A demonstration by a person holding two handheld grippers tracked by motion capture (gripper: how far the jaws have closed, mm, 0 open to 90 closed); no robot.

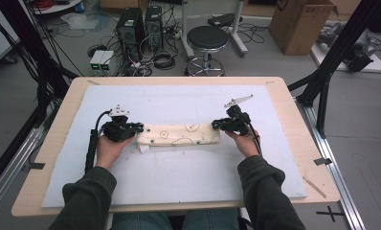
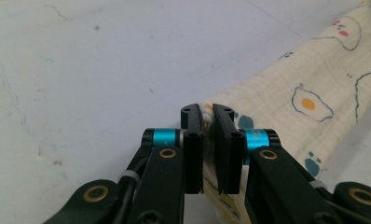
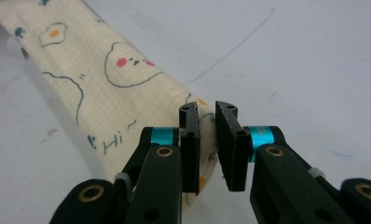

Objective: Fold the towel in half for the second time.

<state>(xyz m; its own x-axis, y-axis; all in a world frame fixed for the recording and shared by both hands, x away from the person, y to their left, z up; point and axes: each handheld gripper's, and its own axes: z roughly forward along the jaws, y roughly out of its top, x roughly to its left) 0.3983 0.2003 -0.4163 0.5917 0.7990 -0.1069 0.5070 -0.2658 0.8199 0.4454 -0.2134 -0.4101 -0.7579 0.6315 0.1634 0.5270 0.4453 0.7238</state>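
Observation:
A long folded cream cloth (image 1: 179,134) printed with fried eggs and small faces lies across the white mat (image 1: 179,177), stretched between my two grippers. My left gripper (image 1: 140,128) holds its left end; in the left gripper view the jaws (image 2: 208,112) stand nearly together with the cloth (image 2: 309,84) edge pinched between them. My right gripper (image 1: 216,124) holds the right end; in the right gripper view its jaws (image 3: 208,109) clamp a corner of the cloth (image 3: 104,79), which runs away to the upper left. Both hands rest low on the mat.
The mat covers most of a light wooden table (image 1: 35,182). Beyond the table's far edge stand a black stool (image 1: 207,40), computer towers (image 1: 131,28) with tangled cables and a cardboard box (image 1: 298,24). Black frame posts (image 1: 332,62) rise at the right.

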